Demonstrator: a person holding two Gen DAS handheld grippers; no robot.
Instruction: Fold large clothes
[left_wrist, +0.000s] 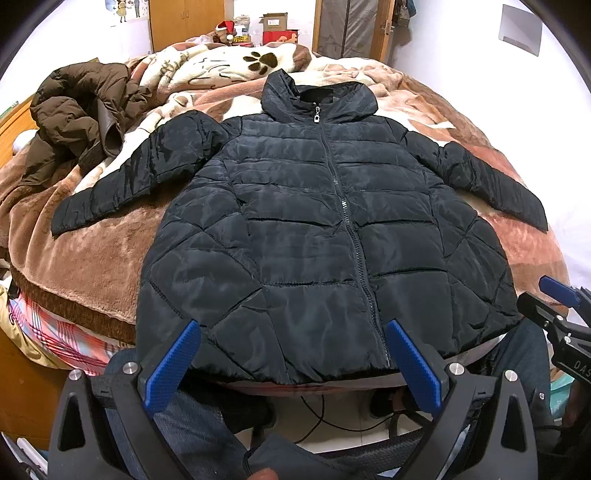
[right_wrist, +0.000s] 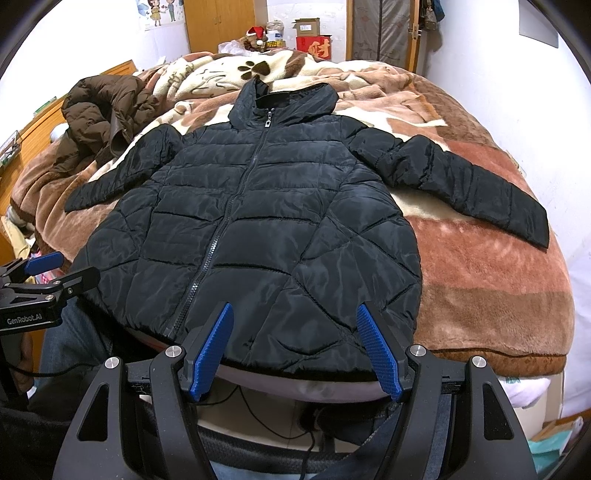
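A black quilted puffer jacket (left_wrist: 314, 221) lies flat and zipped on the bed, front up, collar at the far end, both sleeves spread out to the sides. It also shows in the right wrist view (right_wrist: 258, 229). My left gripper (left_wrist: 291, 328) is open and empty, just above the jacket's near hem left of the zipper. My right gripper (right_wrist: 295, 312) is open and empty, over the near hem right of the zipper. Each gripper shows at the edge of the other's view: the right one (left_wrist: 554, 295) and the left one (right_wrist: 44, 266).
A brown jacket (left_wrist: 81, 118) lies bunched at the far left of the bed. A brown and cream fleece blanket (right_wrist: 480, 266) covers the bed. Boxes and a wardrobe (left_wrist: 184, 22) stand behind. The person's legs and a cable are below the near bed edge.
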